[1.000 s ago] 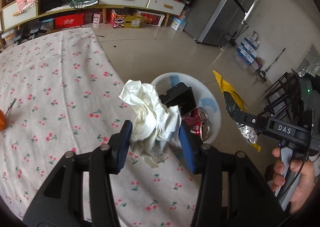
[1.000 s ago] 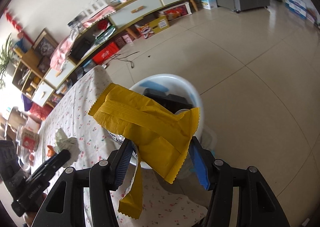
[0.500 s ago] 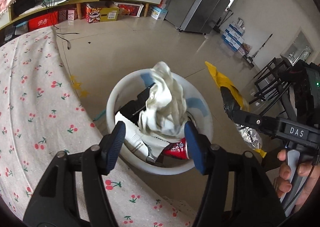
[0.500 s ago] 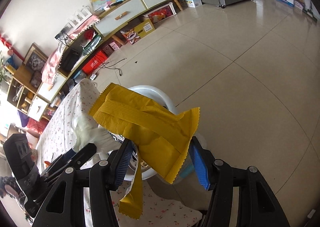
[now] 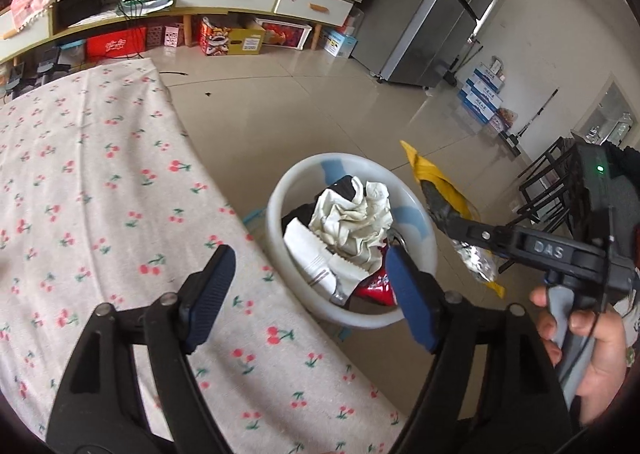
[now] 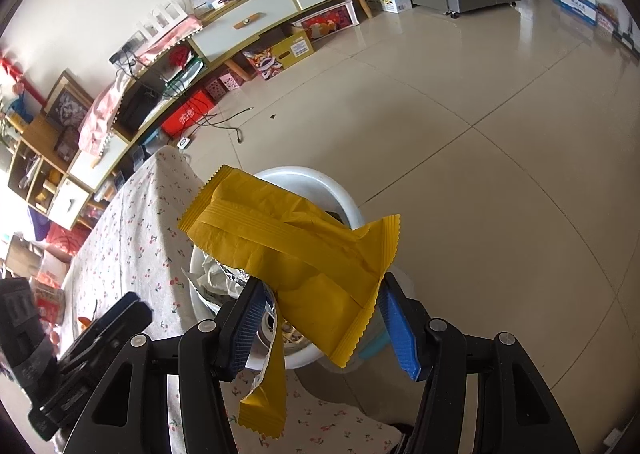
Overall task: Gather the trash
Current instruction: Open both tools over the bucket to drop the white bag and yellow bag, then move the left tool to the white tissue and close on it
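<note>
Left claw point(image 5: 310, 294) has just been opening, nothing between; the crumpled white tissue point(image 5: 354, 220) lies beyond it in the round white bin point(image 5: 276, 230). Right claw point(image 6: 320, 318) pinches the yellow plastic wrapper point(image 6: 296, 250).

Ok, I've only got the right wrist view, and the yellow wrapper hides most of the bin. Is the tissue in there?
Observer: Yes. The left wrist view shows the tissue lying on top of the trash inside the bin.
Operator: Is the left gripper clear of it?
Observer: Yes. The left gripper has just been opening its jaws. They stand wide, with nothing between them.
Operator: What else is in the bin?
Observer: A red wrapper lies by the near rim, below the tissue.
</note>
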`<action>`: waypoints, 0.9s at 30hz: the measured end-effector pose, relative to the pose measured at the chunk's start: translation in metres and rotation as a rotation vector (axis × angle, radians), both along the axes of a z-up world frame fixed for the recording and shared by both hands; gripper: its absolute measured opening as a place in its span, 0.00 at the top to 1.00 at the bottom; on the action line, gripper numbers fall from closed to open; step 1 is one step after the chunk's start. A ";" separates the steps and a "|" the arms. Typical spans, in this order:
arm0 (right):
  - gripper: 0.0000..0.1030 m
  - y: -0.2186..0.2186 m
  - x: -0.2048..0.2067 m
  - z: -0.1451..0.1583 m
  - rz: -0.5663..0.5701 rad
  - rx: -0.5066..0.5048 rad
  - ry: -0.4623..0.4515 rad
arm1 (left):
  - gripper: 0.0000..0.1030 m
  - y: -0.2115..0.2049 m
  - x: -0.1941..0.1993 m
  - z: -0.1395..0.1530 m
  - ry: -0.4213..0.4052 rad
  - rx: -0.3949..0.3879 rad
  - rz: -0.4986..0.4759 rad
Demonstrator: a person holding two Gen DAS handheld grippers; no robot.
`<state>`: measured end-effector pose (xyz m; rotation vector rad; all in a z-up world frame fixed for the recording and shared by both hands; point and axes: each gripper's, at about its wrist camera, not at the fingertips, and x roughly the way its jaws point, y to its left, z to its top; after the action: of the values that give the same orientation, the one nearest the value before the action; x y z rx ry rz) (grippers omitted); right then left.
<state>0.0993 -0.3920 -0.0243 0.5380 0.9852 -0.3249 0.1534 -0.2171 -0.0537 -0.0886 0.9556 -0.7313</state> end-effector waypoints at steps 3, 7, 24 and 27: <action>0.41 0.003 0.011 -0.006 0.018 0.012 -0.014 | 0.24 0.013 -0.003 0.003 -0.006 -0.005 0.008; 0.28 0.002 0.019 -0.015 0.009 0.046 -0.017 | 0.24 0.028 -0.007 0.008 -0.039 0.016 0.017; 0.20 0.025 0.017 0.010 0.034 -0.020 -0.018 | 0.15 0.119 -0.017 -0.002 -0.013 0.154 0.191; 0.19 0.035 0.018 0.017 0.042 -0.027 -0.021 | 0.15 0.137 -0.019 -0.005 -0.003 0.172 0.220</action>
<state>0.1172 -0.3571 -0.0076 0.4941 0.9691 -0.2940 0.1340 -0.0805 -0.0586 -0.0408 0.9840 -0.4451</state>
